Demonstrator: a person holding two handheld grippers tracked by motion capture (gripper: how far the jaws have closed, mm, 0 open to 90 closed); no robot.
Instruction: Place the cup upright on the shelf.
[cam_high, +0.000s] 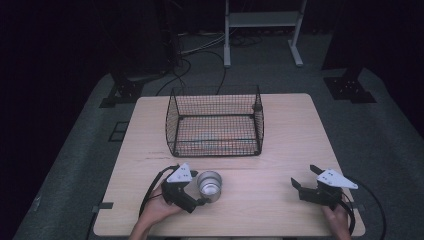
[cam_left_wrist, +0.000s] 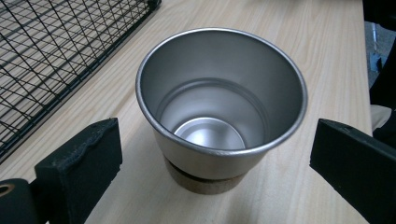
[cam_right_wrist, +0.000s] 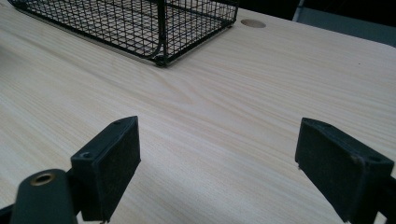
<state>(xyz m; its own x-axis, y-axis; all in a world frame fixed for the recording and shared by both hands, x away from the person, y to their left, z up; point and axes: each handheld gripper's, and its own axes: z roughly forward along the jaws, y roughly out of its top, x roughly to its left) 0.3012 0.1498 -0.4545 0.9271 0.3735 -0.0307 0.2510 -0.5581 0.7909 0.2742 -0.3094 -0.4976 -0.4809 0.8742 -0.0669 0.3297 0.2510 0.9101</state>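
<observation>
Each gripper is black; the left gripper (cam_high: 202, 201) and the right gripper (cam_high: 302, 177) both carry a pale grey three-cornered plate on top; a black cable loops from each; the jaws are flat, dark, rough-edged blocks; a brass-ringed hole sits near one jaw.

Dim, dark-edged high view; sharper gripper views, soft overhead light, faint shadows.

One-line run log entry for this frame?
left claw: open, straddling steel cup, no contact | right claw: open, idle over table | wire basket: empty
</observation>
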